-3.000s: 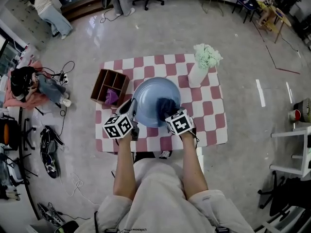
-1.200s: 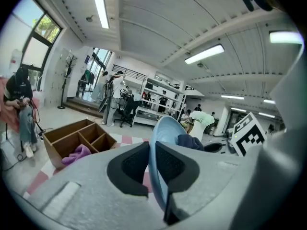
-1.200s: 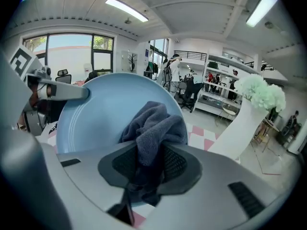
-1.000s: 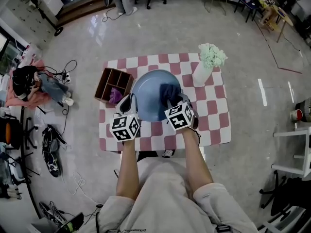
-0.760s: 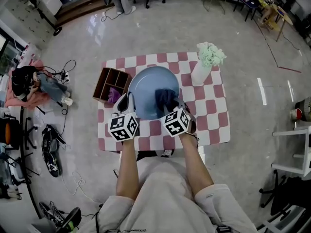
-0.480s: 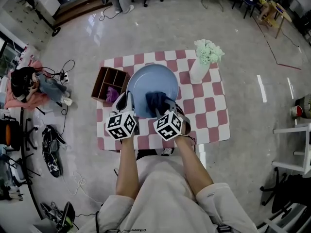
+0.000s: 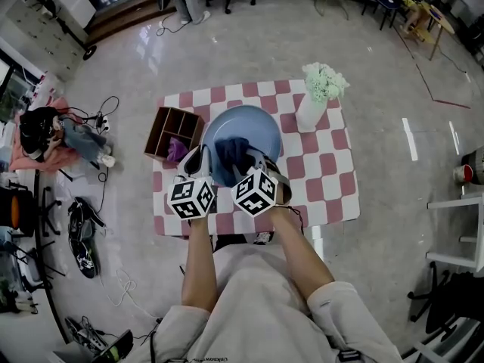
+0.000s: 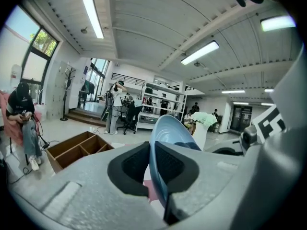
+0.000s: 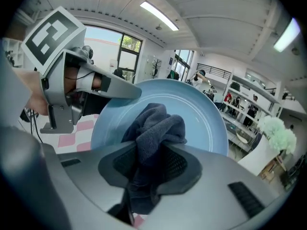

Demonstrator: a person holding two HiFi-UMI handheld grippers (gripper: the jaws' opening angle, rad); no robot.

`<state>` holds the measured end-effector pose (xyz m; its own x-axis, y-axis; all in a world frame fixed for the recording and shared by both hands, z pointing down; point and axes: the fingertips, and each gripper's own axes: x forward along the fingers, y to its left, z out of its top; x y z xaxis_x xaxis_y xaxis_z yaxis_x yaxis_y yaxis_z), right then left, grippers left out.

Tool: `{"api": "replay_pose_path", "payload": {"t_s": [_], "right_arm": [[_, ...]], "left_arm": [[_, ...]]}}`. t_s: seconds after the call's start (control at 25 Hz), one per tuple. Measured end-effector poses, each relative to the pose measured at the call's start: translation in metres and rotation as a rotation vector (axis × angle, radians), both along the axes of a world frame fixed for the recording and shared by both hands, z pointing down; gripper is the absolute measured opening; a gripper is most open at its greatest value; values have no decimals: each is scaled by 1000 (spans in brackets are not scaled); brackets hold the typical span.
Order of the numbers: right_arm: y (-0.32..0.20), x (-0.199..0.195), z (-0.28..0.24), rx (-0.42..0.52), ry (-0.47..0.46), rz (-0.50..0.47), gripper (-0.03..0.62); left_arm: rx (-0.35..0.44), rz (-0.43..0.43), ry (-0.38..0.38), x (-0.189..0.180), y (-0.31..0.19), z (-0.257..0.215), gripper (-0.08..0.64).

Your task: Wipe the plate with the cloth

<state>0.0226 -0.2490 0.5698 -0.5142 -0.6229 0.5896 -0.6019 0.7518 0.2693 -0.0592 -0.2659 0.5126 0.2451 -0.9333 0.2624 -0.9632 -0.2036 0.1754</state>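
A round light-blue plate [image 7: 243, 141] is held tilted above the checked table [image 7: 325, 180]. My left gripper [image 7: 198, 163] is shut on the plate's left rim [image 8: 157, 162], which runs edge-on between its jaws. My right gripper [image 7: 243, 162] is shut on a dark blue cloth [image 9: 156, 131]. The cloth [image 7: 231, 151] presses against the plate's face [image 9: 201, 123], on its lower left part in the head view.
A brown wooden divider box [image 7: 173, 132] with a purple item inside stands at the table's left. A white vase of pale green flowers [image 7: 316, 97] stands at the back right. People and chairs are on the floor beyond.
The right gripper has dragged the cloth from the plate's right side across to its lower left. The left gripper has kept its hold on the rim.
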Motion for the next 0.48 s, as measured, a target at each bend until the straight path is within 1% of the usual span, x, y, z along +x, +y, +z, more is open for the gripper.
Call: {"api": "replay_pose_path", "payload": {"t_s": [0.12,0.24,0.32,0.48], "right_arm": [[-11,-5,-10,62,53,-42,115],[-26,-6,-24,96,54,-43,115],[-35,-2,-33,109,36,-28,115],[-48,10,-54,118,-38,7,115]], "left_arm": [[10,27,-61,1,-1,-3,34],[14,48,-94,4,-1,-6,34],[20,69,-119,9,1,-7,34],[28,126,-208,21,2,-10,32]]}}
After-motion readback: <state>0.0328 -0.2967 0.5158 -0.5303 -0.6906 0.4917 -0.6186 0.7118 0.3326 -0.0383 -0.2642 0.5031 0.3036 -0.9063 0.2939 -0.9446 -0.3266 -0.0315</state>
